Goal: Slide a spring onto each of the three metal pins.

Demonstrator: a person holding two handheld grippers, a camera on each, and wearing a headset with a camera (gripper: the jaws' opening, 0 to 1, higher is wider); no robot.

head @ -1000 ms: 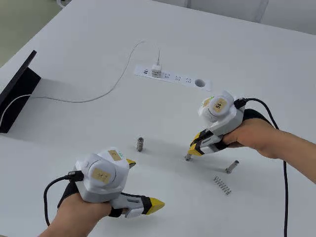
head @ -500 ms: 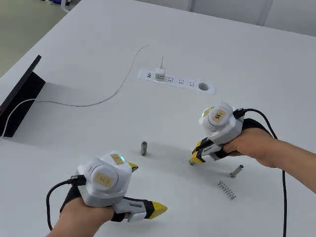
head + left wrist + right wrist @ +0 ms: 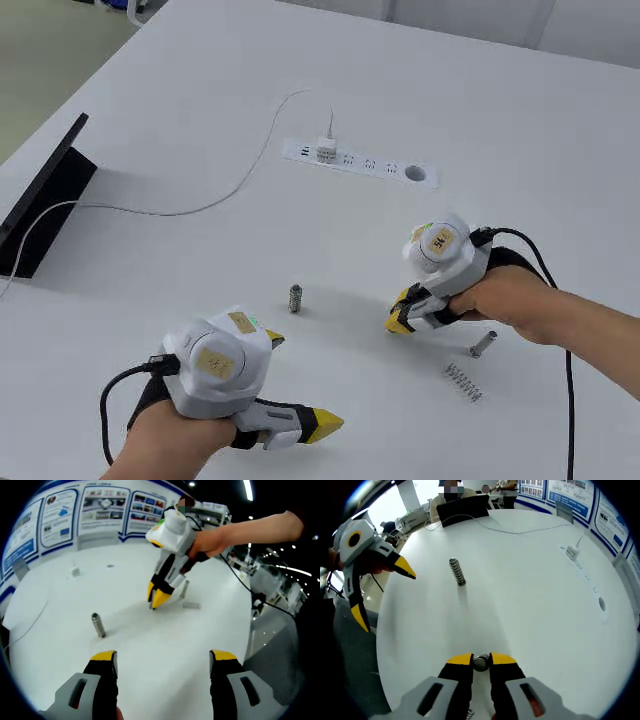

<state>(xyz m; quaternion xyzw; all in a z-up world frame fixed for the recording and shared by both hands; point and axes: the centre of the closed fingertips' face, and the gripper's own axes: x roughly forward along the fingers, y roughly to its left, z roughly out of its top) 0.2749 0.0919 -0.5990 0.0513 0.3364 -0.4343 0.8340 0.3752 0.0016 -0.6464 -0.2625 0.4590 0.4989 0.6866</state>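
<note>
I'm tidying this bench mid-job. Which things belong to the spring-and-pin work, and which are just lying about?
Belongs to the job: upright pin with a spring on it; held pin in the right gripper; flat-lying pin; loose spring.
Just lying about: power strip; charger plugged into it; white cable; black panel.
</note>
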